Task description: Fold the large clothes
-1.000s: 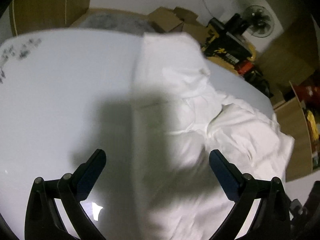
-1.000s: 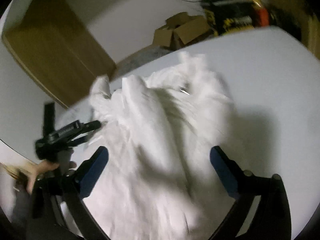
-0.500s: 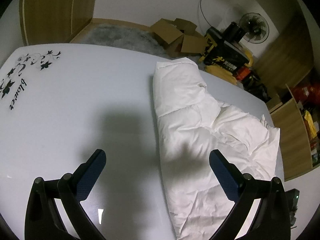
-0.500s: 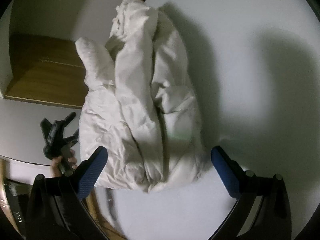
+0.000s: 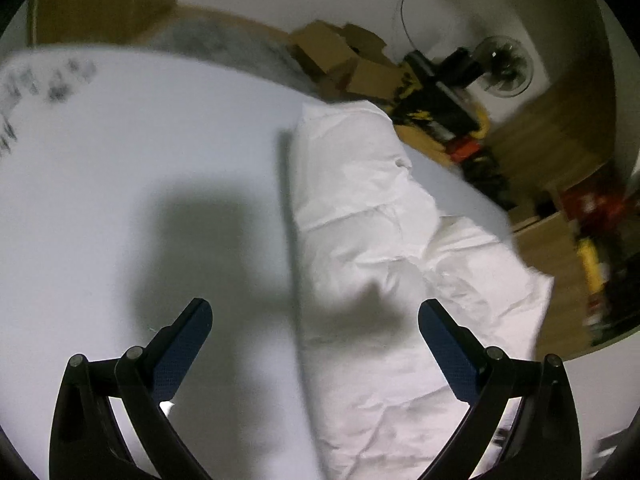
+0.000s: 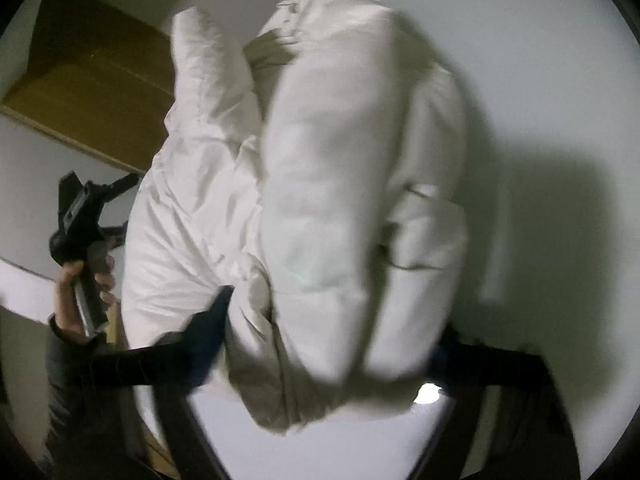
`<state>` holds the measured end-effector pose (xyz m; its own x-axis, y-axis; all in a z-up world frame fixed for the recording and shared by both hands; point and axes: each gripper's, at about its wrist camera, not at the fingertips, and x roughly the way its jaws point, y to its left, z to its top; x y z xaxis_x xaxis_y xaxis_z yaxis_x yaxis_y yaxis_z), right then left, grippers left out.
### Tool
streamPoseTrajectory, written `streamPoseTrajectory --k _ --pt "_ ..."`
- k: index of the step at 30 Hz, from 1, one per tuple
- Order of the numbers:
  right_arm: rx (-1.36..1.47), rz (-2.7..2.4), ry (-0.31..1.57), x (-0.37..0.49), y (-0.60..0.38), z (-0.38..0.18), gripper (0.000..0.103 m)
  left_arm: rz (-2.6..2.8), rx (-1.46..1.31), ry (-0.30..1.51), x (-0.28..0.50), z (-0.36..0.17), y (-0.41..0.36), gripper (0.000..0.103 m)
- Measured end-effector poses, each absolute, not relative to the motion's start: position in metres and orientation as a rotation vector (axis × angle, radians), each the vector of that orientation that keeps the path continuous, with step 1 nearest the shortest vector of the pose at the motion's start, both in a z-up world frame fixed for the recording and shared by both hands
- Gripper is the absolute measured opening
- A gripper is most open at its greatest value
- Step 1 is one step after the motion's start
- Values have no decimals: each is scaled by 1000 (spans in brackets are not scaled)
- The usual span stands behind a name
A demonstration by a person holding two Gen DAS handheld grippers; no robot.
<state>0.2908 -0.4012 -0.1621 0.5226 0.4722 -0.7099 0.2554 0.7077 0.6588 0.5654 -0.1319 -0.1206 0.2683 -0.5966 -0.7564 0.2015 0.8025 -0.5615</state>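
Left wrist view: the white table (image 5: 120, 184) fills most of the field, smooth and glossy, with a blurred dark printed pattern (image 5: 52, 80) at its far left edge and a broad shadow across its near centre. The left gripper (image 5: 316, 340) hangs above this surface with its jaws spread wide and nothing between them; its blue-padded fingers (image 5: 184, 344) are clear of the cloth. The white padded garment (image 5: 384, 248), the task item, lies on the right half of the table as a long bundle running from near to far, with a second lobe spreading right toward the table edge. Beyond the table, at the far side of the room, stand cardboard boxes (image 5: 348, 64), a floor fan (image 5: 504, 68) with a cable on the white wall above it, a black-and-yellow case (image 5: 436, 108) and wood-toned cabinets (image 5: 560, 120); a grey rug (image 5: 224, 44) lies on the floor. Right wrist view: the right gripper (image 6: 332, 340) is closing, with the near end of the garment (image 6: 320, 184) bunched between its jaws; motion blur prevents confirming pad contact on the cloth. To the left, a hand (image 6: 80, 292) holds the left gripper (image 6: 88, 208) beside the garment's edge. A wooden panel (image 6: 92, 80) shows at far left behind the table (image 6: 540, 80).
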Motion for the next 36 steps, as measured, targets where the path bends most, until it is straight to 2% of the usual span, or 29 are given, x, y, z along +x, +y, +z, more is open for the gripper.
streamPoseTrajectory --k 1,5,12,20,23,26,36 --pt "838 160 1037 290 -404 -165 63 -600 -443 1199 569 -126 -133 103" --pt "838 175 1018 284 -402 -168 63 -740 -649 1230 583 -151 -140 103" --pt "805 189 1023 279 -399 -165 56 -807 -767 1179 613 -170 -156 103" --pt "796 203 1021 276 -395 -165 53 -888 -603 1224 622 -172 -181 103" --pt "800 212 1017 269 -404 -161 53 -892 -555 1338 620 -189 -185 103" --pt "795 216 1017 272 -407 -165 53 -931 -515 1309 616 -192 -184 103" --pt "792 210 1019 273 -405 -164 53 -895 -565 1347 621 -200 -209 101"
